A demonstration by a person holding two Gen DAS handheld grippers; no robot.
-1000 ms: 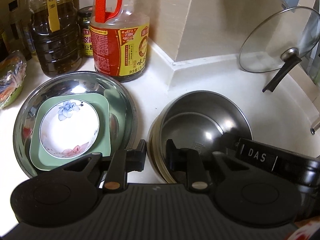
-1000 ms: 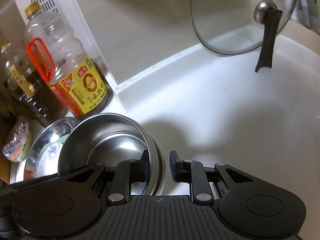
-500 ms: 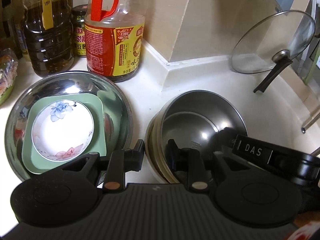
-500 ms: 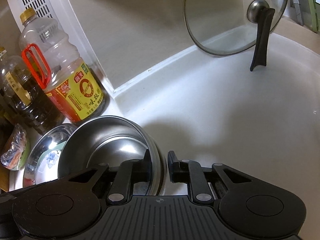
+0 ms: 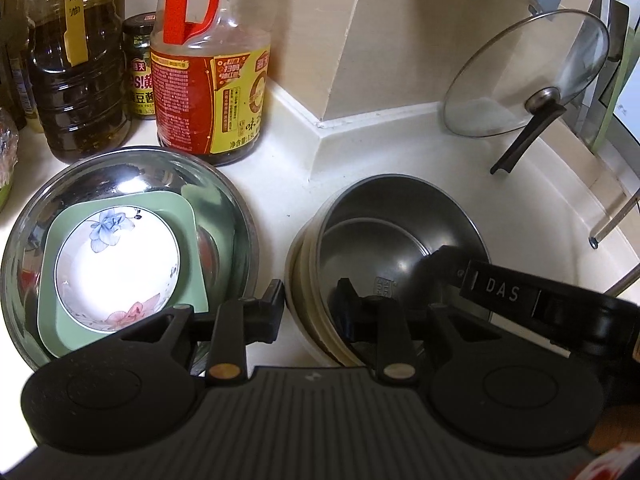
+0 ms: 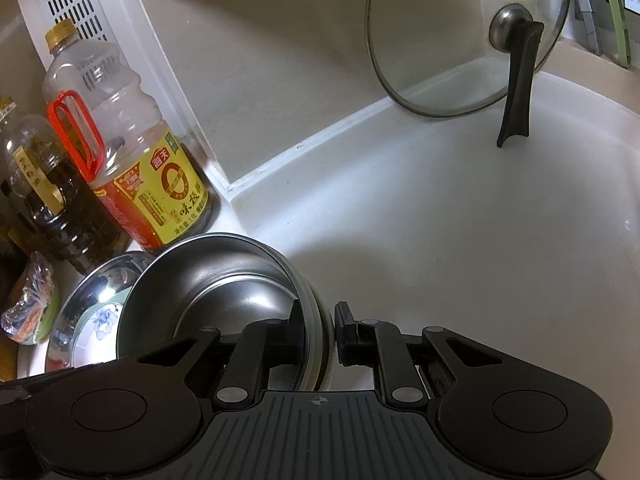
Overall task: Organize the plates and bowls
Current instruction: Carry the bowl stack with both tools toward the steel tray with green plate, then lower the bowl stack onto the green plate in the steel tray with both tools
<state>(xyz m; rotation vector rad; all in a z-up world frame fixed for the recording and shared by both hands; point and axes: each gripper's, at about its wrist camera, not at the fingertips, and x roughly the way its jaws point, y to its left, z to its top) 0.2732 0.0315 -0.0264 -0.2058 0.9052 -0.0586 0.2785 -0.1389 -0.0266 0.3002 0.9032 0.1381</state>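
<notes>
a: item one, the left gripper (image 5: 308, 304). how is it standing?

b: it is straddling the near rim of the stacked steel bowls (image 5: 400, 232); one finger is sitting outside the wall, the other inside. whether the pads are pressing the rim i cannot tell.

a: item two, the right gripper (image 6: 318, 326)?

b: it is straddling the same stack (image 6: 224, 280) on its right edge, the left finger inside the top bowl, the right finger outside by the wall. a thin gap is showing at the outer finger; a firm pinch or not, i cannot tell. in the left wrist view its black body, lettered "das", is reaching over the stack from the right.

a: where is the stack sitting?

b: on the white countertop (image 6: 460, 220), just in front of the wall corner. a steel bowl is nesting in cream-rimmed ones beneath.

a: next outward?

b: the wide steel basin (image 5: 224, 196), just left of the stack, apart from it. it is holding a square green dish (image 5: 188, 216), and a round floral saucer (image 5: 116, 264) is lying in that.

a: behind the basin?

b: a soy sauce bottle (image 5: 212, 96) with a red handle, a dark oil jug (image 5: 76, 80), and a small jar (image 5: 140, 76) between them.

a: far right?

b: a glass pot lid (image 6: 460, 36) is leaning upright against the wall, its black handle touching the counter.
</notes>
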